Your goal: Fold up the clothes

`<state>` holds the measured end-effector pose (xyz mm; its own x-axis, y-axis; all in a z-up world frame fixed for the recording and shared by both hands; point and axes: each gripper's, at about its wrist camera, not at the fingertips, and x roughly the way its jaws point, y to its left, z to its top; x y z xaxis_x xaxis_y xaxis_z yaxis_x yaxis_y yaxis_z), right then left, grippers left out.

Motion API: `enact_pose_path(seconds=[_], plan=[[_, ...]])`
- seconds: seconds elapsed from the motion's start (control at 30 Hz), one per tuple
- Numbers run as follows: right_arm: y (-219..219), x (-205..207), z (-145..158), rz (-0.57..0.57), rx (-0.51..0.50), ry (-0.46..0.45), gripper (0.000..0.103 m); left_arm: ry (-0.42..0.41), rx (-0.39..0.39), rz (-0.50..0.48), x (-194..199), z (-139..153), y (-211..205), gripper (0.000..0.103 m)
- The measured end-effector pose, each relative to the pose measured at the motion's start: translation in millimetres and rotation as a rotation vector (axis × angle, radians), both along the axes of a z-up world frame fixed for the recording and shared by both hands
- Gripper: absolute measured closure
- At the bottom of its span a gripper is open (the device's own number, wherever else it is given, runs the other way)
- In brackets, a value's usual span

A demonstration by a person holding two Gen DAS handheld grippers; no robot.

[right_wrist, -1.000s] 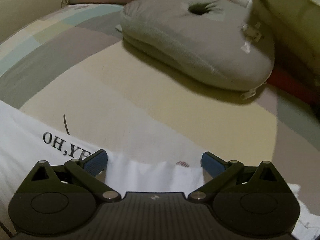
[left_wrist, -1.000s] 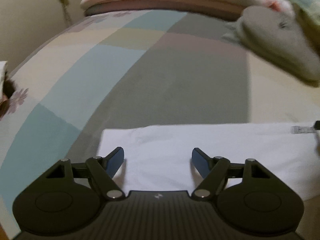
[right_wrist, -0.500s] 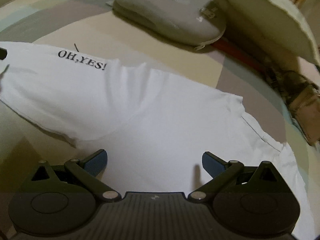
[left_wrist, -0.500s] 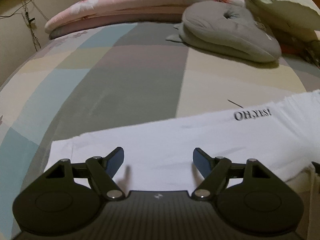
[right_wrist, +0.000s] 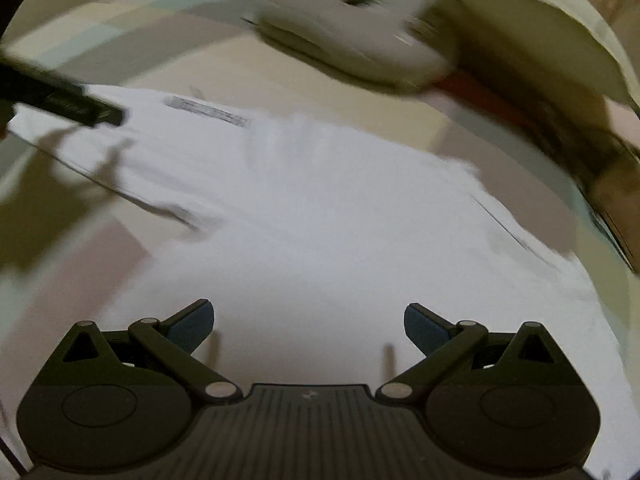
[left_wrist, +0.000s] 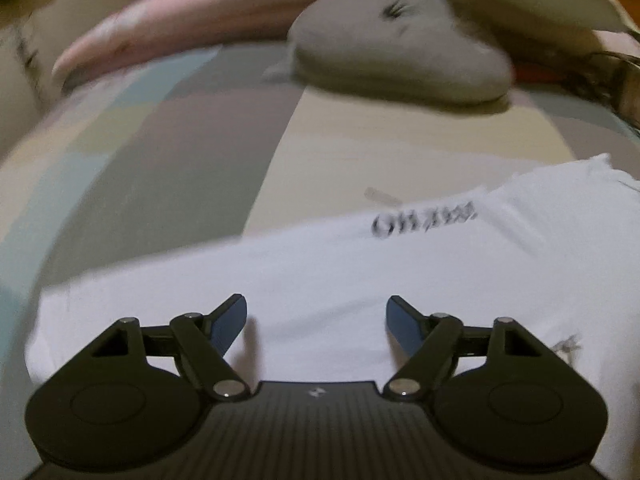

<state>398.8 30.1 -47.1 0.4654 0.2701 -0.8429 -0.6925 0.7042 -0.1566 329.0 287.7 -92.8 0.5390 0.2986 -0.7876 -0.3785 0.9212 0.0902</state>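
A white T-shirt (left_wrist: 328,272) with black lettering (left_wrist: 424,220) lies spread flat on the bed. My left gripper (left_wrist: 316,320) hovers over its near part, jaws open, nothing between them. In the right wrist view the same white T-shirt (right_wrist: 320,220) fills the middle, its blurred lettering (right_wrist: 208,110) at the far left. My right gripper (right_wrist: 308,324) stands open above the cloth and holds nothing. A dark finger of the left gripper (right_wrist: 72,106) reaches in from the left edge over the shirt. Both views are motion-blurred.
The bed has a patchwork cover (left_wrist: 168,140) of grey, blue and beige squares. A grey dimpled cushion (left_wrist: 400,56) lies beyond the shirt, with a pink floral pillow (left_wrist: 180,36) behind it and a pale pillow (right_wrist: 540,40) at the far right.
Both grippers have swept across the bed, staying open. The left view now sits over the shirt's body with the lettering ahead. The right view has moved from the far edge to above the shirt's wide part.
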Motion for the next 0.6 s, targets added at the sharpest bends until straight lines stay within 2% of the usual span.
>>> enact_pose_path(seconds=[0.1,0.2,0.33,0.4,0.53,0.6], plan=[[-22.5,3.9,-5.5,-0.048,-0.027,0.000,0.000,0.018,-0.033,0.036,-20.6,-11.3,-2.9,0.023],[-34.3,8.7,-21.4,-0.080,-0.062,0.035,0.000,0.020,-0.059,0.046,-37.7,-5.6,-2.5,0.022],[-44.0,15.0,-28.4,-0.155,0.005,0.099,0.000,-0.026,-0.037,0.045,-36.0,10.1,5.9,0.022],[-45.0,18.3,-28.8,-0.176,0.021,0.119,0.000,-0.039,-0.025,0.086,-28.0,8.8,22.5,0.022],[-42.5,15.1,-29.9,-0.173,0.023,0.122,0.000,-0.014,-0.089,0.209,-29.8,-8.2,49.6,0.022],[-44.4,14.0,-29.6,-0.170,0.027,0.127,0.000,-0.004,-0.092,0.186,-43.3,-7.2,45.2,0.021]])
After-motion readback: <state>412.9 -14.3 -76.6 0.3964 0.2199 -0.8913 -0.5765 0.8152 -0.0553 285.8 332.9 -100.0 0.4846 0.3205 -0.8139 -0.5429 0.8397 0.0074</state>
